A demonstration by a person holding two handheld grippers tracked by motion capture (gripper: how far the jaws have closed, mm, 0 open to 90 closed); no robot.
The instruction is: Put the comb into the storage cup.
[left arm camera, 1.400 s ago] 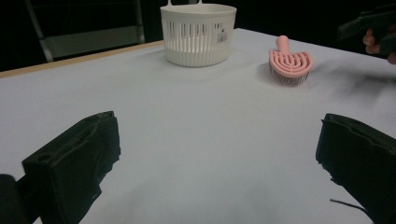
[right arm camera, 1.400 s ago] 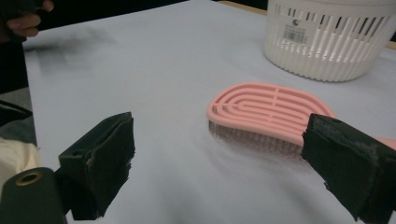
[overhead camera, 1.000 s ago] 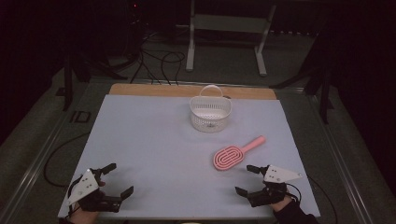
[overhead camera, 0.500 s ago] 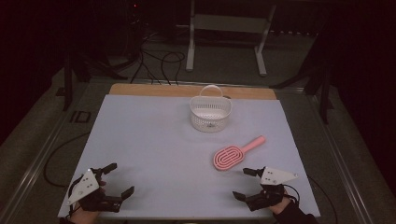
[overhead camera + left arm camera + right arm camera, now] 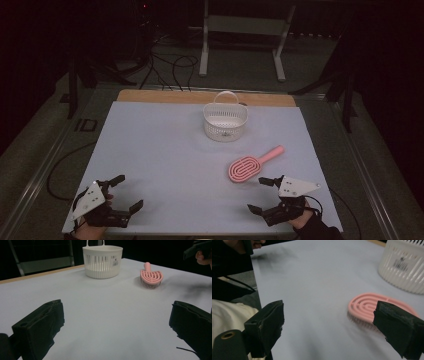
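Note:
A pink hairbrush [image 5: 248, 166] [image 5: 151, 277] [image 5: 368, 306] lies bristles down on the white table, right of centre, its handle pointing up and to the right. A white slatted basket [image 5: 225, 121] [image 5: 102, 261] [image 5: 405, 265] with a raised handle stands farther back. My right gripper [image 5: 261, 195] [image 5: 332, 327] is open near the front right edge, just in front of the brush, with nothing between its jaws. At the front left corner my left gripper [image 5: 127, 192] [image 5: 116, 325] is open and holds nothing.
The white sheet [image 5: 165, 155] covers the table, with a wooden strip [image 5: 165, 96] along the far edge. A metal stand [image 5: 242, 30] and cables [image 5: 172, 67] lie on the dark floor beyond. The person's pale clothing [image 5: 227, 315] borders the front edge.
My right gripper has shifted slightly toward the front edge and turned a little. The left gripper, brush and basket have stayed in place.

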